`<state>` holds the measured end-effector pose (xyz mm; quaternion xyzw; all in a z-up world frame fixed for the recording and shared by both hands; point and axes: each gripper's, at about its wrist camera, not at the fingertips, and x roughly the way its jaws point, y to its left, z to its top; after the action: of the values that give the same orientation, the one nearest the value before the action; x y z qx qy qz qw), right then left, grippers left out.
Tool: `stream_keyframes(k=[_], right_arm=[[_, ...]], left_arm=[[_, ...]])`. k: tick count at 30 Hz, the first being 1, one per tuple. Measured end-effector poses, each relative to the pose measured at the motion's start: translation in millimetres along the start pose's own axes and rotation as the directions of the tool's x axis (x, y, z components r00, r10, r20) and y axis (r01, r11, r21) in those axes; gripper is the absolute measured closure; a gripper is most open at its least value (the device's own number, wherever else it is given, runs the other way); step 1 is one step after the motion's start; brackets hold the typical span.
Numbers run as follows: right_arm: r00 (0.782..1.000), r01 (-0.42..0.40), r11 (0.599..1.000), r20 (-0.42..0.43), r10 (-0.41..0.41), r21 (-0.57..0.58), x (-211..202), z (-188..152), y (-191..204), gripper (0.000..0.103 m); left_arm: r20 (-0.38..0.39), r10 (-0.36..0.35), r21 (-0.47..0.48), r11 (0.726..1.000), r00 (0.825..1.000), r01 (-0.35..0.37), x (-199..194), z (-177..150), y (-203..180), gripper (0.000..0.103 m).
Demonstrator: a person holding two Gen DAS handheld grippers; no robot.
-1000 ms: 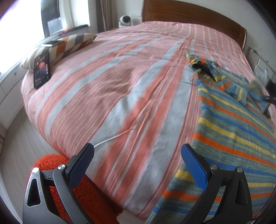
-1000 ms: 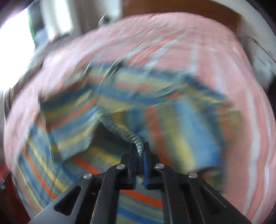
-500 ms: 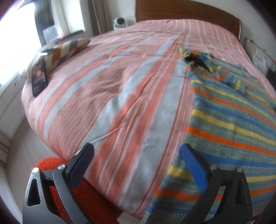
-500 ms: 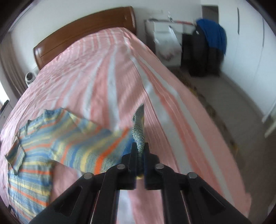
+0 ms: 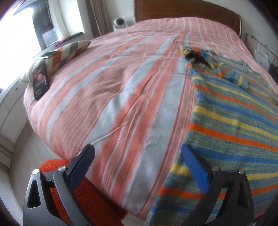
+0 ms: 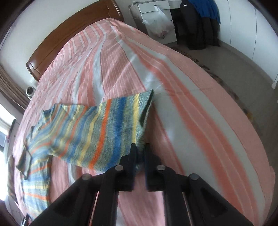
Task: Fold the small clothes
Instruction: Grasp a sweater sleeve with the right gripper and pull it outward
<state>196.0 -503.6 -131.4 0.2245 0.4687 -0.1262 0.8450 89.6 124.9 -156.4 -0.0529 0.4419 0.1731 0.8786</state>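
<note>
The left gripper (image 5: 138, 154) hangs low at the foot corner of the bed (image 5: 121, 83), just above the edge of the mattress, and looks along the bed toward the wooden headboard (image 5: 187, 10). Its jaws are spread wide with nothing between them; the right blue finger pad (image 5: 195, 166) is in front of the hem of the striped sweater (image 5: 234, 118), but I cannot tell if it touches the knit.

The right gripper (image 6: 139, 147) is held above the bedspread and looks across the bed toward its far side. Its jaws are pressed together on the cuff of the sleeve (image 6: 107, 128), which is stretched out sideways from the body of the sweater and is lifted a little at the pinched end.

The sweater is knitted, with stripes of blue, yellow, orange and grey-green. It lies flat on the pink and grey striped bedspread, hem at the foot edge and collar toward the headboard.

A phone (image 5: 40, 80) leans on a striped cushion (image 5: 64, 53) at the left side of the bed, well apart from the sweater.
</note>
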Motion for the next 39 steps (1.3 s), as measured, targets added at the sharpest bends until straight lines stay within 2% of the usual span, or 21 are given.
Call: stream_keyframes(k=[3,5,7,9,11,12,16,18,20,22,24,27,33,38,39], right_arm=[[0.999,-0.040,0.998,0.015,0.040,0.039,-12.7,2.6,-9.8,0.091],[0.998,-0.025,0.998,0.057,0.022,0.049,-23.8,7.9,-12.3,0.090],[0.994,-0.012,1.000,0.110,0.011,0.005,-36.0,12.8,-4.6,0.089],[0.993,-0.049,0.998,0.103,0.054,-0.046,-35.6,15.8,7.5,0.073],[0.991,-0.113,0.991,0.064,0.118,-0.074,-25.0,14.1,20.2,0.065],[0.991,-0.121,0.989,0.052,0.125,-0.082,-20.5,12.5,23.5,0.065],[0.998,-0.062,0.995,-0.003,0.062,-0.079,5.9,-1.6,19.6,0.066],[0.997,-0.073,0.996,0.024,0.074,-0.042,2.0,-6.6,7.3,0.069],[0.998,-0.023,0.999,0.063,0.026,-0.048,-12.6,-11.7,6.3,0.068],[0.994,0.007,0.996,0.112,0.003,-0.093,-36.4,-22.5,13.1,0.066],[0.989,0.003,0.992,0.145,0.015,-0.127,-58.0,-35.1,20.9,0.054],[0.981,-0.008,0.987,0.192,0.039,-0.164,-85.7,-60.1,31.5,0.043],[0.968,0.001,0.978,0.244,0.051,-0.209,-106.9,-125.2,47.5,0.040],[0.973,-0.010,0.970,0.223,0.066,-0.243,-95.6,-152.1,61.5,0.039],[0.974,-0.005,0.965,0.218,0.064,-0.263,-92.5,-155.2,65.7,0.039]], left_arm=[[-0.012,-0.004,-0.009,1.000,1.000,0.004,2.9,0.5,-0.1,0.002],[-0.018,-0.009,-0.018,1.000,1.000,0.009,4.2,0.1,0.0,0.002],[-0.019,-0.010,-0.022,1.000,1.000,0.009,4.6,-0.4,-0.1,0.002],[-0.021,-0.008,-0.023,1.000,1.000,0.008,5.1,-0.9,-1.1,0.002],[-0.016,0.001,-0.015,1.000,1.000,-0.001,5.0,-1.7,-3.2,0.002],[-0.012,0.004,-0.011,1.000,1.000,-0.004,4.5,-2.1,-4.0,0.002],[-0.007,0.007,-0.002,1.000,1.000,-0.007,4.9,-3.5,-5.0,0.002],[-0.016,0.002,-0.006,1.000,1.000,-0.002,7.9,-3.6,-3.6,0.001],[-0.033,-0.017,-0.024,1.000,0.999,0.017,11.9,-3.2,-1.1,0.001],[-0.050,-0.041,-0.046,0.998,0.998,0.038,16.3,-2.4,2.2,0.000],[-0.055,-0.064,-0.057,0.997,0.996,0.060,18.7,-2.3,4.3,0.000],[-0.053,-0.075,-0.058,0.996,0.996,0.072,19.3,-3.2,5.0,0.000],[-0.047,-0.063,-0.042,0.997,0.997,0.061,18.2,-5.1,2.9,0.000],[-0.086,-0.089,-0.043,0.995,0.992,0.086,10.7,-0.3,7.9,0.002],[-0.071,-0.095,-0.042,0.995,0.993,0.093,-0.3,1.8,10.8,0.003]])
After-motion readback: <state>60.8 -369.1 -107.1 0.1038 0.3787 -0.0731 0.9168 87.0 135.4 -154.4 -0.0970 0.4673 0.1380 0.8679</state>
